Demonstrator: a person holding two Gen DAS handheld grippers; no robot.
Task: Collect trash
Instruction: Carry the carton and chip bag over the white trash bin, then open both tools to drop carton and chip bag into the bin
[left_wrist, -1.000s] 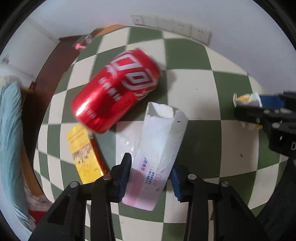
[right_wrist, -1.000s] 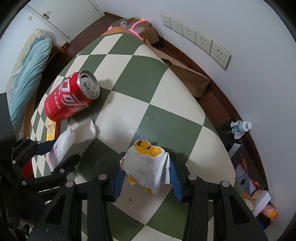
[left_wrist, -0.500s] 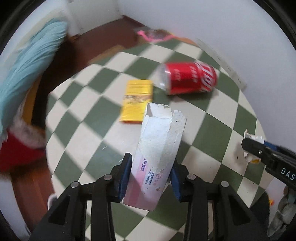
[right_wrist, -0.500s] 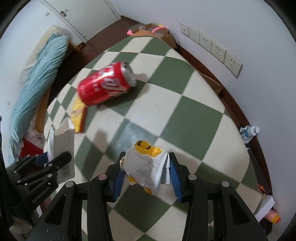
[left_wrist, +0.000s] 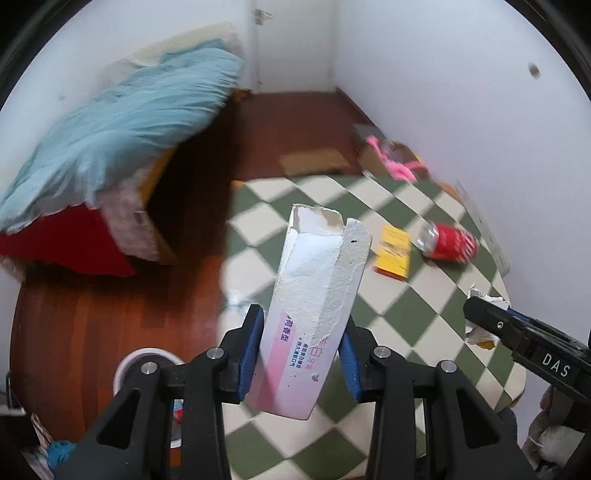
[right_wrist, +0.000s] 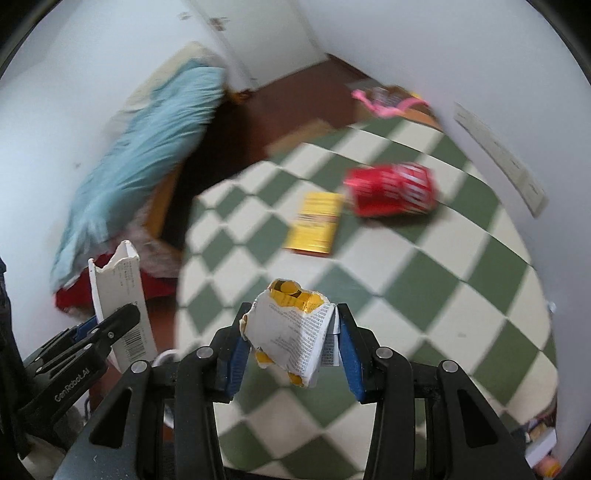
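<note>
My left gripper (left_wrist: 300, 345) is shut on a torn white and pink carton (left_wrist: 314, 306), held in the air over the table's left edge; it also shows in the right wrist view (right_wrist: 122, 306). My right gripper (right_wrist: 290, 349) is shut on a crumpled white and yellow wrapper (right_wrist: 291, 332), above the checkered table. The right gripper shows in the left wrist view (left_wrist: 495, 323). A red soda can (right_wrist: 391, 190) lies on its side on the table, next to a flat yellow box (right_wrist: 314, 223).
The green and white checkered table (right_wrist: 424, 295) stands by a white wall. A white round bin rim (left_wrist: 142, 363) sits on the wooden floor below the left gripper. A bed with a blue quilt (left_wrist: 110, 129) is at left. Cardboard boxes and a pink item (left_wrist: 391, 162) lie beyond the table.
Both grippers have lifted and swung left away from the table with their trash. The can and yellow box now look farther away, and the floor and bin rim have come into view.
</note>
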